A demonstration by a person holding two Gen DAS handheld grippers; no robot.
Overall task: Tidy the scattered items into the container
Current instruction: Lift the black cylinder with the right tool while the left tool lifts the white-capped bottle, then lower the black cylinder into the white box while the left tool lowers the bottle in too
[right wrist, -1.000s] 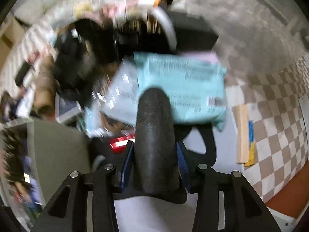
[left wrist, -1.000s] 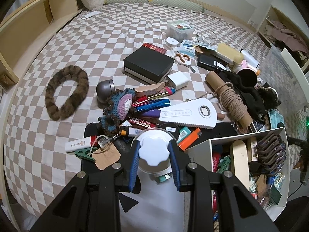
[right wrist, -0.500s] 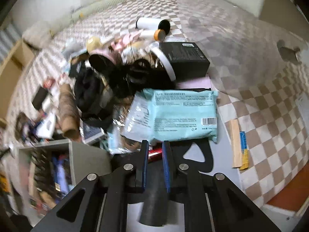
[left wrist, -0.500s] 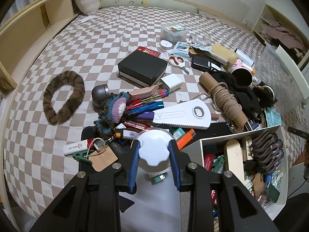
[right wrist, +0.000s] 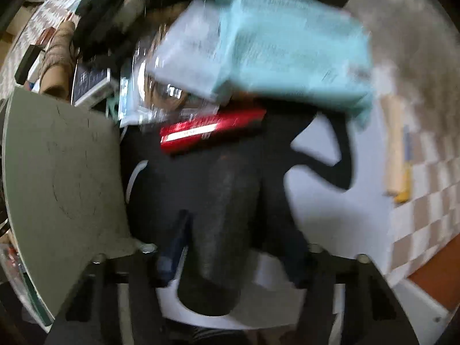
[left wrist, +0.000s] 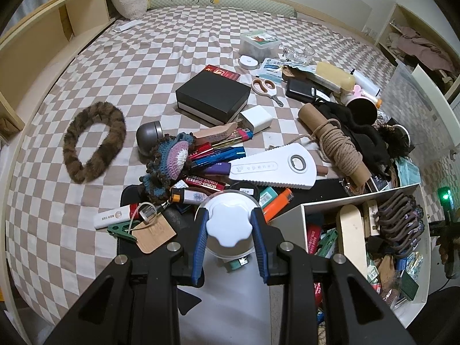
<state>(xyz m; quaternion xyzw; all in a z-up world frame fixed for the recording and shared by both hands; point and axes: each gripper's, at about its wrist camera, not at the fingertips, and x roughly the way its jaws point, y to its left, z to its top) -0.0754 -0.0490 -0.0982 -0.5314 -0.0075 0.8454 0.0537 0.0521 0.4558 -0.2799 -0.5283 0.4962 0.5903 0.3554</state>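
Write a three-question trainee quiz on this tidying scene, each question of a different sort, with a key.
1. True or false: the left gripper is shut on the white-lidded jar.
2. Multiple choice: where does the white container sit relative to that jar in the left wrist view? A) to its left B) to its right C) beyond the black box
3. Fill in: in the blurred right wrist view, a dark cylinder lies between the right gripper's jaws, with a red packet beyond it and a pale ____ package farther on.

Key: 1 true; 2 B; 3 blue.
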